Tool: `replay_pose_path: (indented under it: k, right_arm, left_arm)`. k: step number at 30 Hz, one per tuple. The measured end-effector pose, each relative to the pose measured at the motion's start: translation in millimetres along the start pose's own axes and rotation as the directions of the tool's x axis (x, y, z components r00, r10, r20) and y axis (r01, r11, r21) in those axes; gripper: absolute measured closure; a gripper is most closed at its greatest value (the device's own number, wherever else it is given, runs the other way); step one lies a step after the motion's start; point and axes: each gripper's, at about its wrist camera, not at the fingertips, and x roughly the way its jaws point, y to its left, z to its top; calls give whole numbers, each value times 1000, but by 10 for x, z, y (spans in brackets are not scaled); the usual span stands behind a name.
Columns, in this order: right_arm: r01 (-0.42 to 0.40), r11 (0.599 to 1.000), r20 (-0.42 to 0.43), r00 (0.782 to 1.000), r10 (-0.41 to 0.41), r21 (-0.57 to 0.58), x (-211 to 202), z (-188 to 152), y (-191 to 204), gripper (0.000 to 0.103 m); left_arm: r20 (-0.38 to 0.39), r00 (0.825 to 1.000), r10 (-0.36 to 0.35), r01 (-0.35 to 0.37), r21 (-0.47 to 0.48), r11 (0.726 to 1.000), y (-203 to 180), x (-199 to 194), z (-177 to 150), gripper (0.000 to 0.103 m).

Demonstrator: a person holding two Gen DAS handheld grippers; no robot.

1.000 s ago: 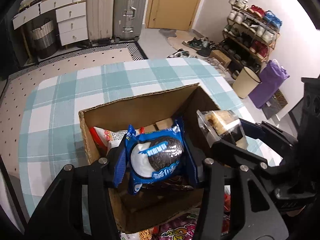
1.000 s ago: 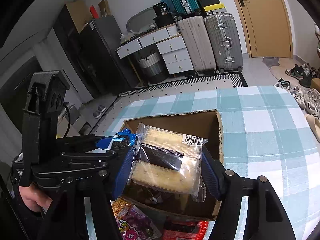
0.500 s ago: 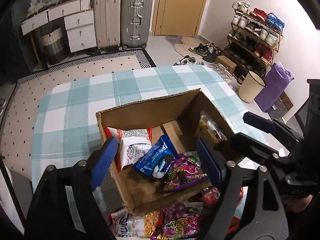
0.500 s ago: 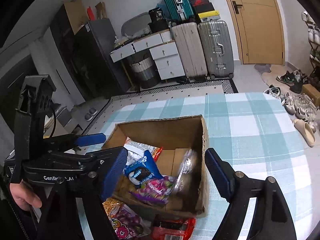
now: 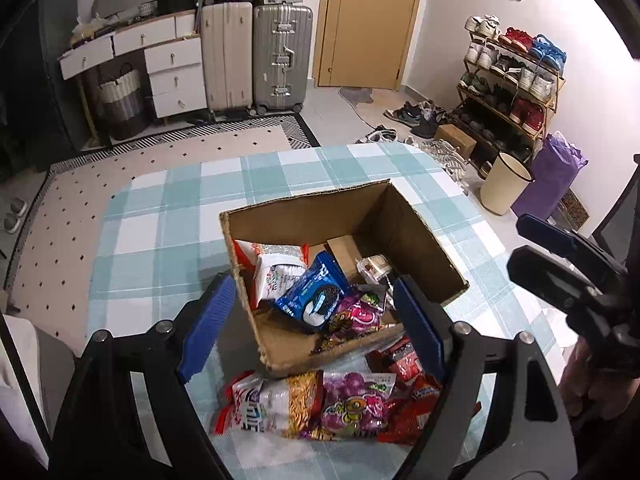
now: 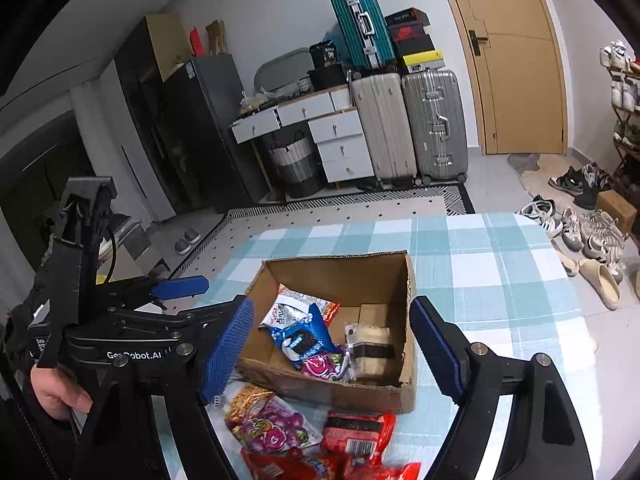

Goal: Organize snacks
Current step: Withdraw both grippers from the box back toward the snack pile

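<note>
Blue-padded fingers of the left gripper [image 5: 308,320] stand wide apart, nothing between them, hovering above the near edge of the cardboard box [image 5: 416,224]. Loose snacks lie on the checked desk [image 5: 168,208] just in front of the box: a noodle packet [image 5: 276,402] at the left, touching a purple candy bag [image 5: 352,402], then red packets [image 5: 408,364] at the right. The noodle packet's long axis runs left to right, across the left fingers' line of approach. It sits below and slightly near of those fingers; judged the closer hand for it. Right gripper [image 6: 332,344] also spread wide and empty, hanging over the box. The red packets [image 6: 356,432] lie under it, nearer that hand.
</note>
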Motion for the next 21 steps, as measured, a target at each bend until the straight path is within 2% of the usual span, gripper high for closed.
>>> replay_pose_path:
  k: [7, 13, 17, 20, 21]
  right_arm:
    - [-3, 1000, 32, 999, 4, -31, -356, -105, 183, 21]
    - [-4, 998, 63, 998, 8, -66, -630, -282, 342, 19]
    - [-9, 997, 80, 997, 16, -81, -796, -408, 429, 18]
    - [-5, 996, 91, 996, 13, -84, -902, -501, 494, 18]
    - [-3, 996, 91, 996, 11, -84, -919, -524, 512, 16]
  left_arm:
    - [54, 998, 41, -42, 12, 999, -92, -349, -181, 20]
    - [116, 989, 93, -99, 49, 994, -242, -646, -365, 18]
    - [149, 985, 88, -96, 50, 994, -332, -853, -499, 11]
    - [185, 977, 105, -114, 43, 993, -367, -1008, -612, 1]
    - [197, 974, 113, -124, 41, 991, -375, -1052, -648, 1]
